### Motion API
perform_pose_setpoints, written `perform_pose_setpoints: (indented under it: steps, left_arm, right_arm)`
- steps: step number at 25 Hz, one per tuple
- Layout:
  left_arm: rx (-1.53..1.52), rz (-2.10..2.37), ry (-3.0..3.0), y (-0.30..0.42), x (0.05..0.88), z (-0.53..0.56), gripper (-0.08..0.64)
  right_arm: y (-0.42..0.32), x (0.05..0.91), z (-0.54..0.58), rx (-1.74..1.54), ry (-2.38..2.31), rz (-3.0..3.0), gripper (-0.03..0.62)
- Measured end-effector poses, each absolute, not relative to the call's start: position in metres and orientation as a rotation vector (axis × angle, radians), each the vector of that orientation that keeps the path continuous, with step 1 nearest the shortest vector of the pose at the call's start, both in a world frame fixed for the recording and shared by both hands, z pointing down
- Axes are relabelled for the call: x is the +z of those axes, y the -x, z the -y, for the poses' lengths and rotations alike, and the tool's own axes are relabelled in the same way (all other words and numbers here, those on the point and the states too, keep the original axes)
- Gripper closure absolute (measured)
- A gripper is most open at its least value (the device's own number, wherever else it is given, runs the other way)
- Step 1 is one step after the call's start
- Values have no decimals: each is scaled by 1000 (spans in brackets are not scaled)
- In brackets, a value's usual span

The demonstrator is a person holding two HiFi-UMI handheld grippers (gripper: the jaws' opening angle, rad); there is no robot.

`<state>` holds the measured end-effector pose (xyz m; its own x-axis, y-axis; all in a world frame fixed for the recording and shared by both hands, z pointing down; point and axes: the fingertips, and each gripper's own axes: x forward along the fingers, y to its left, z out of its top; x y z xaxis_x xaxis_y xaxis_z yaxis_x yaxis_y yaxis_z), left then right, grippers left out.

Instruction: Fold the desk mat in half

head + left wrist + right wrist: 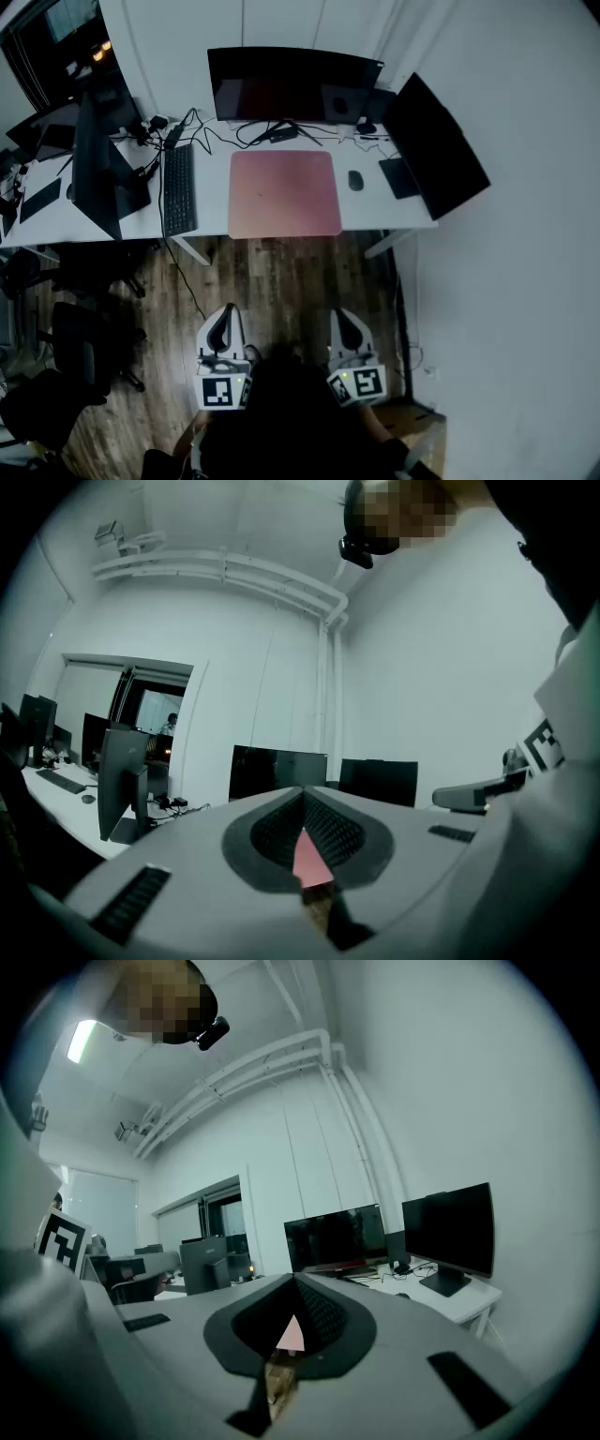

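Desk mat (284,192) — one, pink, lying flat and unfolded on the white table (375,214). It sits in front of the middle monitor (292,84), between one black keyboard (179,187) on its left and one mouse (355,180) on its right.

Large dark monitors: three counted, with a left monitor (94,164) and a right monitor (433,145) flanking the middle one.

Left claw (222,323) and right claw (348,326) — two, each with jaws closed together and nothing between them. Both are held low over the wooden floor (281,272), well apart from table and mat.
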<state>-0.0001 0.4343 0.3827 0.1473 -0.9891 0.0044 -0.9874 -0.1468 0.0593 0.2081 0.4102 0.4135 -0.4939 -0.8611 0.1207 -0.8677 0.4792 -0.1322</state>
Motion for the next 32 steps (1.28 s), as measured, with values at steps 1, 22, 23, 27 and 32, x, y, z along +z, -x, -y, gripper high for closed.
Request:
perform_pose_setpoints:
  steps: [1, 22, 23, 27, 32]
  left_arm:
    - [-52, 2023, -2319, 2, 384, -434, 554]
    - [-184, 1949, -2316, 13, 381, -442, 433]
    - [-169, 1946, -2316, 14, 384, -443, 433]
    - [-98, 1947, -2353, 20, 388, -445, 433]
    - [-99, 1931, -2328, 34, 393, -451, 433]
  right_arm:
    - [-208, 415, -411, 277, -1557, 2668, 586]
    - [-199, 395, -411, 282, -1614, 2737, 453]
    - [-198, 397, -412, 291, -1607, 2730, 449]
    - [-188, 402, -416, 303, -1593, 2713, 451]
    - [-172, 407, -424, 298, -1601, 2701, 451]
